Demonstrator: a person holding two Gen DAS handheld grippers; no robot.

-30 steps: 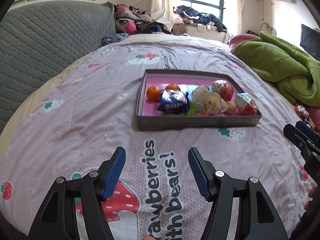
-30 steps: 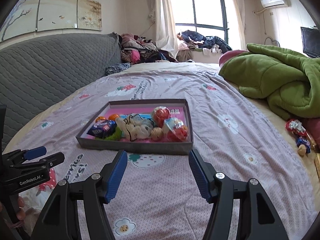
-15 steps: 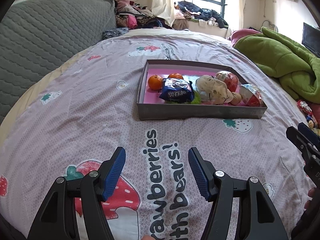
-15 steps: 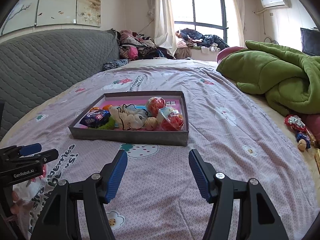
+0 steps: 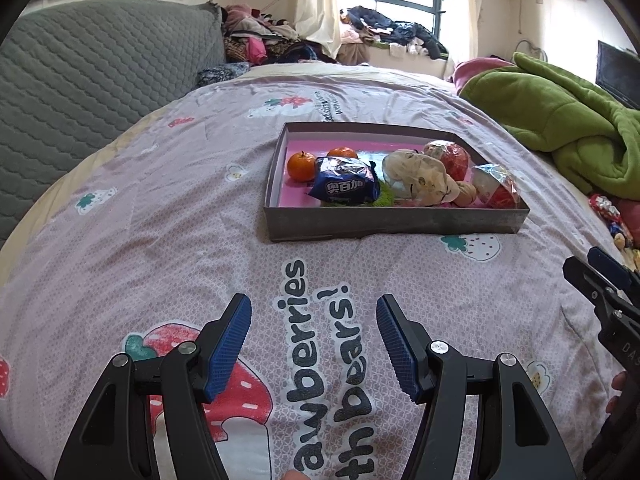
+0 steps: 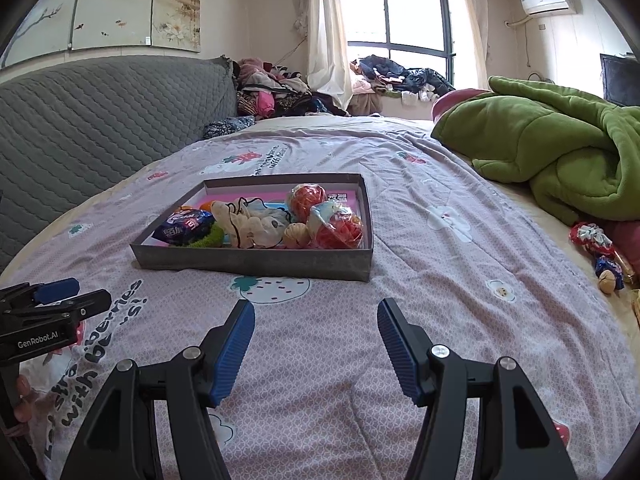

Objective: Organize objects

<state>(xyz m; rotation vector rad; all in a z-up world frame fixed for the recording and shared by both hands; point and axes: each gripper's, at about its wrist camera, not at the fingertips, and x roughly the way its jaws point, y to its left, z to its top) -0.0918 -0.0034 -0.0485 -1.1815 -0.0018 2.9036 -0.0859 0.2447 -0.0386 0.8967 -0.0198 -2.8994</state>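
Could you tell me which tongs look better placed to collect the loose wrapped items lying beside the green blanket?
Probably the right tongs: open, empty, and the wrapped items lie on their side, while the left tongs face the tray.

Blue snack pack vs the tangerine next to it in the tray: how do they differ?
The blue snack pack is a flat, crinkled printed packet; the tangerine is round, plain orange. The pack is larger and lies partly on something green; the tangerine sits on the pink floor. Both are inside the tray.

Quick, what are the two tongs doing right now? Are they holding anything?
Left tongs: open, holding nothing.
Right tongs: open, holding nothing.
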